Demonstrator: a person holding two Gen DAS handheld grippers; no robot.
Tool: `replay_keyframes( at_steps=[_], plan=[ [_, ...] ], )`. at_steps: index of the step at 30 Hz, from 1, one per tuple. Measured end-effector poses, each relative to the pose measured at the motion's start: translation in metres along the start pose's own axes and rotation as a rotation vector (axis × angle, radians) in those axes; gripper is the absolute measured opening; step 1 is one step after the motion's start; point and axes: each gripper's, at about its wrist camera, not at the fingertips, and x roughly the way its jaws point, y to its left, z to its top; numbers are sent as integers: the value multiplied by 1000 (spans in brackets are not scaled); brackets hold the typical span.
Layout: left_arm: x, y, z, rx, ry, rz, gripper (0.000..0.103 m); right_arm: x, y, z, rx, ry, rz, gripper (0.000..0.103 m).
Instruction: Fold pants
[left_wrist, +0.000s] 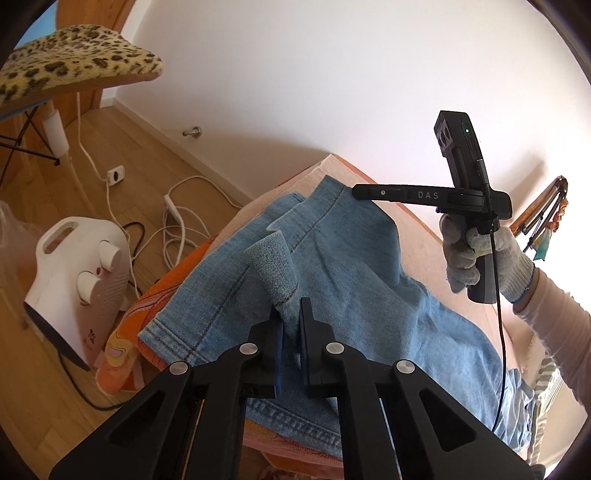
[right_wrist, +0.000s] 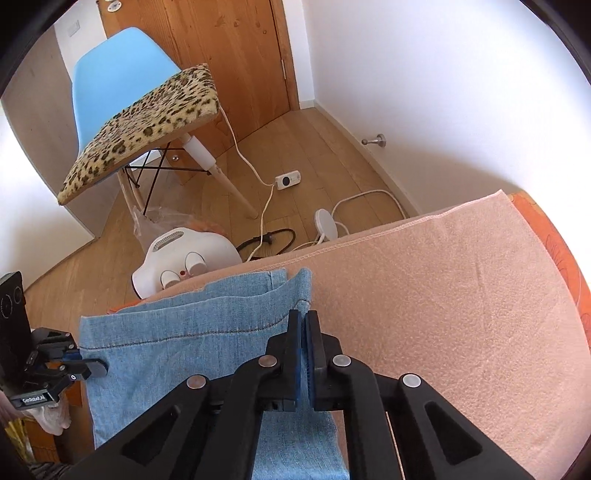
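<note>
Left to right: a white fan heater and loose cables lie on the wooden floor beside the bed. My left tongs are clamped on a raised fold of the pants, light blue denim spread over a peach towel. My right tongs pinch a hem corner. To fold well, I judge both grips should lift together, keeping the hem taut and seams aligned. Open towel lies to the right; the bed edge and a leopard-cushioned chair bound the left.
</note>
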Motion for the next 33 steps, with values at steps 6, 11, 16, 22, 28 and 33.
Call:
replay_keyframes(
  at_steps=[6, 11, 16, 22, 28, 33],
  plan=[
    [1, 7, -4, 6, 13, 11, 5, 8, -11, 10, 49, 39, 9, 25],
    [4, 10, -6, 9, 20, 10, 5, 38, -15, 9, 56, 102, 17, 45],
    [0, 10, -7, 11, 11, 5, 5, 46, -14, 6, 72, 87, 63, 9],
    [-22, 10, -4, -12, -44, -36, 4, -3, 2, 17, 6, -40, 17, 1],
    [-32, 17, -9, 5, -56, -1, 4, 4, 29, 42, -53, -59, 4, 1],
    [-18, 38, -18, -47, -5, 21, 4, 47, 39, 37, -77, 16, -29, 1]
  ],
)
